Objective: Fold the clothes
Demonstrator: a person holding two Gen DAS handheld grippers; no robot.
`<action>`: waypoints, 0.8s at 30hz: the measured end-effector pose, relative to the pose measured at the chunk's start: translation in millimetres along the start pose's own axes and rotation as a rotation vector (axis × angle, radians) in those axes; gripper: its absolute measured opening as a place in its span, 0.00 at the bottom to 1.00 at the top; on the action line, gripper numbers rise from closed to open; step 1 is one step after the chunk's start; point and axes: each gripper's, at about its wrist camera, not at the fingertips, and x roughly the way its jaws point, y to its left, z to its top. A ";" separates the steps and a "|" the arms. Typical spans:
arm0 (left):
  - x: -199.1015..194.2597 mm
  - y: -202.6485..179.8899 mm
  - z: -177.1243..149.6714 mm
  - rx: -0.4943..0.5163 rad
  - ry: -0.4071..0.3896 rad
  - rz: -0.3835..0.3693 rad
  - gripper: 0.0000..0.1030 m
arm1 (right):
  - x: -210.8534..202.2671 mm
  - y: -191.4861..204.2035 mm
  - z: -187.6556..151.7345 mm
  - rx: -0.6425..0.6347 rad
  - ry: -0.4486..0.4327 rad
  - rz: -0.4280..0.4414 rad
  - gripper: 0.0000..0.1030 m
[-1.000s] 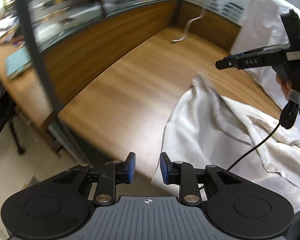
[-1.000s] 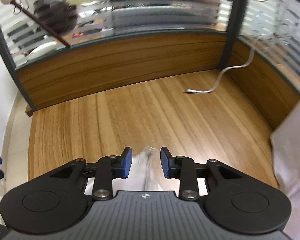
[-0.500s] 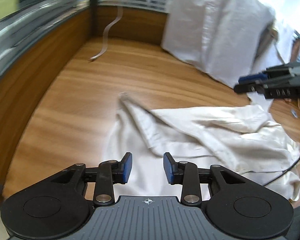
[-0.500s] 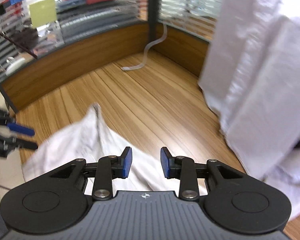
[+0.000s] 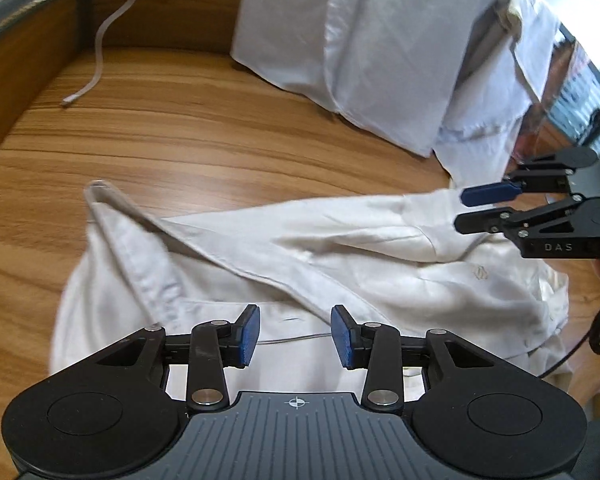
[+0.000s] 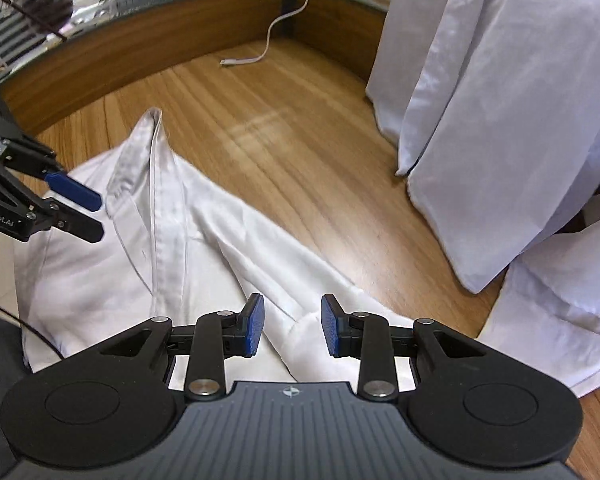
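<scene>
A crumpled white shirt [image 5: 340, 256] lies on the wooden table [image 5: 172, 136], one long folded strip reaching toward the far left. It also shows in the right wrist view [image 6: 148, 240]. My left gripper [image 5: 295, 335] is open and empty, just above the shirt's near edge. My right gripper [image 6: 292, 325] is open and empty over the shirt's right part. In the left wrist view the right gripper [image 5: 470, 210] hovers at the shirt's right end. In the right wrist view the left gripper [image 6: 90, 216] hovers at the shirt's left side.
A tall mound draped in white cloth [image 5: 380, 48] stands at the back right of the table, also in the right wrist view [image 6: 500, 112]. A white cable [image 5: 96, 68] lies at the back. A wooden partition with glass [image 6: 140, 36] borders the table.
Both grippers have swung toward the shirt and down over it. The shirt, earlier lifted and moving, now lies on the table. Both grippers stay open.
</scene>
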 end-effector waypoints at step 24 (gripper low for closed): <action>67.8 0.7 26.4 -0.023 0.096 -0.122 0.04 | 68.6 -8.3 21.1 -0.179 0.204 0.075 0.03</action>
